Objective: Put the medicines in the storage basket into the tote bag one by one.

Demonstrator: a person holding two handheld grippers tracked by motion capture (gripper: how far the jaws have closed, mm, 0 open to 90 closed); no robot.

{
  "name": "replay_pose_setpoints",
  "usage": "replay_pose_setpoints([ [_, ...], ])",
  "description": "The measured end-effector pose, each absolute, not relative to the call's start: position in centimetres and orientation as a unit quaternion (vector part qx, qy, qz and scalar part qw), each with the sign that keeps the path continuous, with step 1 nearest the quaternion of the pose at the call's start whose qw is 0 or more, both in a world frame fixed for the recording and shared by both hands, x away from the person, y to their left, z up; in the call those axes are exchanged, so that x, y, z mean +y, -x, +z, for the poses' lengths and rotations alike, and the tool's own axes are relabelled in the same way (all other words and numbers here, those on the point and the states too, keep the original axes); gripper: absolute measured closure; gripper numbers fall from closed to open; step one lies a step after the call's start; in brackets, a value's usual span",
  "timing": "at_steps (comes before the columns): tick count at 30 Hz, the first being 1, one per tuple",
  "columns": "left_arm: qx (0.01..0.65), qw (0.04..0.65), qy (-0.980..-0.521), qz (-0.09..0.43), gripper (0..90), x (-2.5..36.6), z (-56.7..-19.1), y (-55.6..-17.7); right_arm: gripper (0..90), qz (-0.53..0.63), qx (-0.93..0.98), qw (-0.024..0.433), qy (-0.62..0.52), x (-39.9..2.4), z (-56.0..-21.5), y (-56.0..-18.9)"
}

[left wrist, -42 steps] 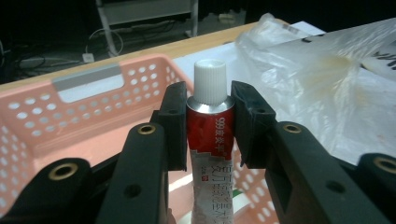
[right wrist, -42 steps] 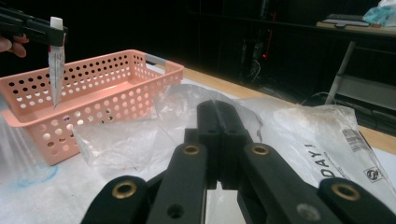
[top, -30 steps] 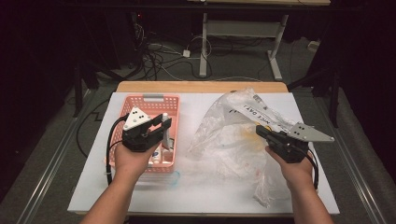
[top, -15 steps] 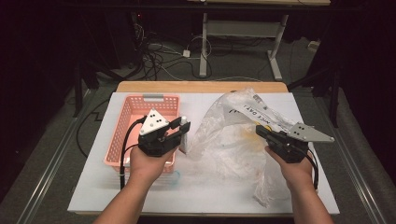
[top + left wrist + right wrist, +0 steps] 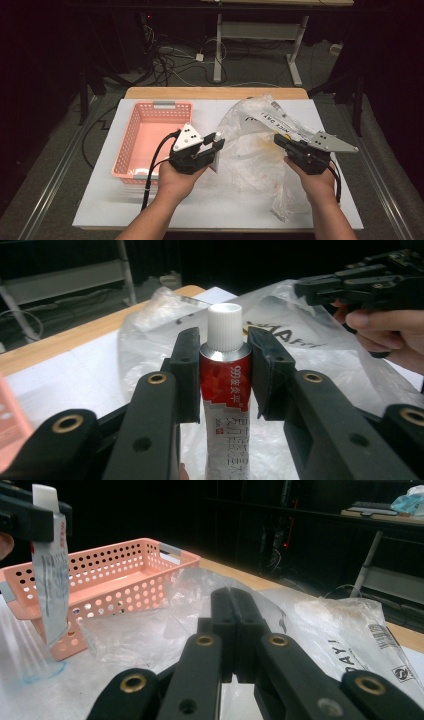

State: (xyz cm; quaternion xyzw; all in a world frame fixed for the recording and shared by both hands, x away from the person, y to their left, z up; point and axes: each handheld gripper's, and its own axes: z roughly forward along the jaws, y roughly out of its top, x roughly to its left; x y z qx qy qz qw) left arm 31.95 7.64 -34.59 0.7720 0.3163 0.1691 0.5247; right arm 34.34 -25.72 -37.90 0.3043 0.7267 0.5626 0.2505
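Note:
My left gripper (image 5: 214, 145) is shut on a red and white tube (image 5: 225, 390) just below its white cap, with the tube hanging down. It hovers between the pink basket (image 5: 150, 111) and a crumpled clear plastic bag (image 5: 255, 155), at the bag's left edge. The right gripper view shows the same tube (image 5: 50, 580) dangling in front of the basket (image 5: 125, 550). My right gripper (image 5: 279, 141) has its jaws pressed together on the bag's film (image 5: 150, 630) at the bag's right side, holding it raised. The right gripper (image 5: 350, 285) appears beyond the bag (image 5: 310, 355) in the left gripper view.
Everything rests on a white board (image 5: 125, 200) laid over a wooden table (image 5: 215, 93). The basket stands at the left and its inside looks bare. Cables (image 5: 175, 55) and desk legs (image 5: 218, 50) are on the dark floor behind.
My left gripper has carried the tube rightward from over the basket to the bag's left edge. The right gripper and the bag have stayed put.

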Motion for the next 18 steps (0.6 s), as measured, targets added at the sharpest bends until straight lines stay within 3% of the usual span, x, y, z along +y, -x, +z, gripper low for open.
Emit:
replay_pose_setpoints([
  [18, 0.287, 0.516, -0.794, 0.147, 66.4, 2.0, -37.0, -32.6, 90.0, 0.566, 0.725, 0.248, -0.304, -25.6, -37.9, -34.4],
])
